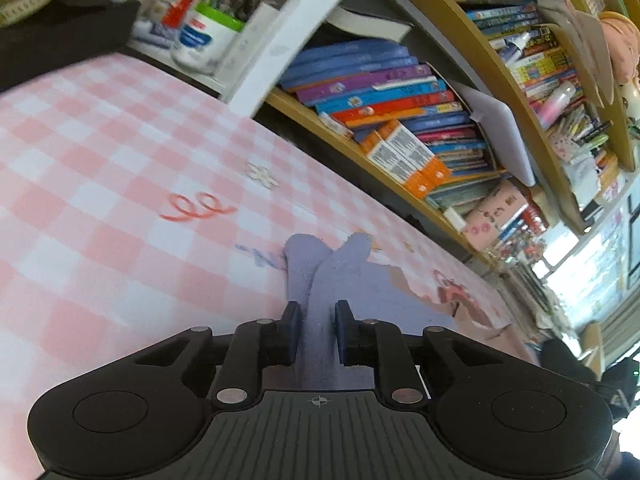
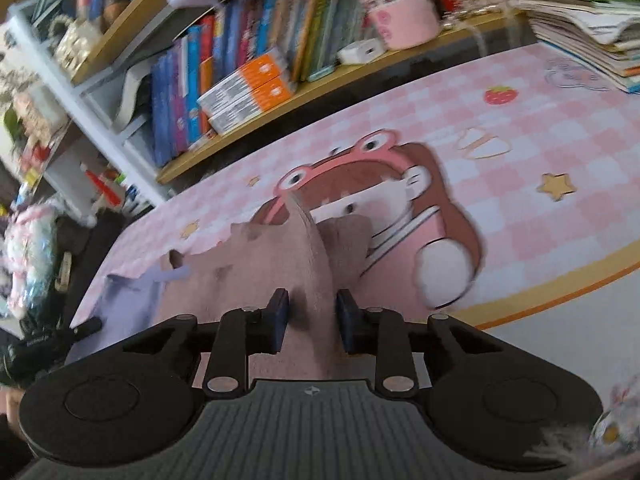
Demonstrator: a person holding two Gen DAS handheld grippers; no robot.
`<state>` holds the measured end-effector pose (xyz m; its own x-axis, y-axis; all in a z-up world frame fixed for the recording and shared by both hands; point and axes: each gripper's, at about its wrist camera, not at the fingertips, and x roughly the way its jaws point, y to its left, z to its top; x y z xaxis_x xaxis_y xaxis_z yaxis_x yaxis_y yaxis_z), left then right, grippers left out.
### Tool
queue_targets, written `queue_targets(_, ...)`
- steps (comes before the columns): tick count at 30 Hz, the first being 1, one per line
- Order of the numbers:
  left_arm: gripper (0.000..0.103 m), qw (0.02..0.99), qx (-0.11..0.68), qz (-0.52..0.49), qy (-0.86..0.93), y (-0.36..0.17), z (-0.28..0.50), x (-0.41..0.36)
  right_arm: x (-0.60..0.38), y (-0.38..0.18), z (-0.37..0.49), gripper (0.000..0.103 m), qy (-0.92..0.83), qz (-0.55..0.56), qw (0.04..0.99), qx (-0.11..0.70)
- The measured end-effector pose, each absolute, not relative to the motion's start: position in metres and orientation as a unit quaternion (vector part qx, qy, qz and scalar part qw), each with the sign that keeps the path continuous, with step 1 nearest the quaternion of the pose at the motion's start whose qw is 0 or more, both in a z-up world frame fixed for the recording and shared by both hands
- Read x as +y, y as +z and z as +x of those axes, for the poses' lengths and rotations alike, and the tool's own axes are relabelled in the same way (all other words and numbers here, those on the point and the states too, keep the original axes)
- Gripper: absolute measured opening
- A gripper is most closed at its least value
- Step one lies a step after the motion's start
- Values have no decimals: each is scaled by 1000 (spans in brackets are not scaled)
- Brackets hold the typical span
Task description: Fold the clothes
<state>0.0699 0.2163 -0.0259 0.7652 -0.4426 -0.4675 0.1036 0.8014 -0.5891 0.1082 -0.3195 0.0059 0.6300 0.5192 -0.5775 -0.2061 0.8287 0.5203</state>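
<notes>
While the lavender cloth (image 1: 320,276) runs up toward twelve o'clock from between the left tongs (image 1: 316,334), its bunched end rests on the pink checked table (image 1: 100,168). Both blue pads (image 1: 291,328) press against the fabric, so these tongs are clenched on it. In the right wrist view, a raised fold of the pink cloth (image 2: 316,264) stands between the right tongs (image 2: 312,326), the rest spreading to ten o'clock over the table's cartoon print (image 2: 384,200). Narrow gaps show beside that fold, so whether the right tongs actually pinch it I cannot tell. Books (image 1: 384,96) fill the shelf at one o'clock.
</notes>
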Motion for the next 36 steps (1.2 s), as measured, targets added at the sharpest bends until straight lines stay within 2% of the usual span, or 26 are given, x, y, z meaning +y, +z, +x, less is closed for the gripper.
queue_targets(11,17,906,294,-290,-97,-27,43,278,-252,13,96,24,248,173,877,373)
queue_targets(13,17,906,292,-292,-97,-26,40,282,-249,19,92,19,244,163,886,360)
queue_targets(15,17,907,291,-287,-103,-27,38,281,-250,29,84,9,236,151,900,335)
queue_targets(16,17,907,291,-284,-106,-28,38,280,-248,33,78,8,235,137,908,320)
queue_targets(19,17,910,287,-282,-104,-29,38,279,-239,25,82,9,213,81,915,333)
queue_targets(21,18,914,277,-278,-99,-24,32,279,-243,19,85,10,213,92,911,341)
queue_targets(23,18,921,265,-270,-95,-15,25,279,-248,20,84,18,208,91,913,338)
queue_targets(25,18,930,249,-256,-88,-2,10,278,-252,24,81,19,206,87,916,333)
queue_targets(30,25,936,230,-252,-81,16,-27,270,-254,34,60,21,222,34,926,303)
queue_targets(36,25,933,232,-264,-73,27,-68,253,-249,50,35,21,314,-46,914,251)
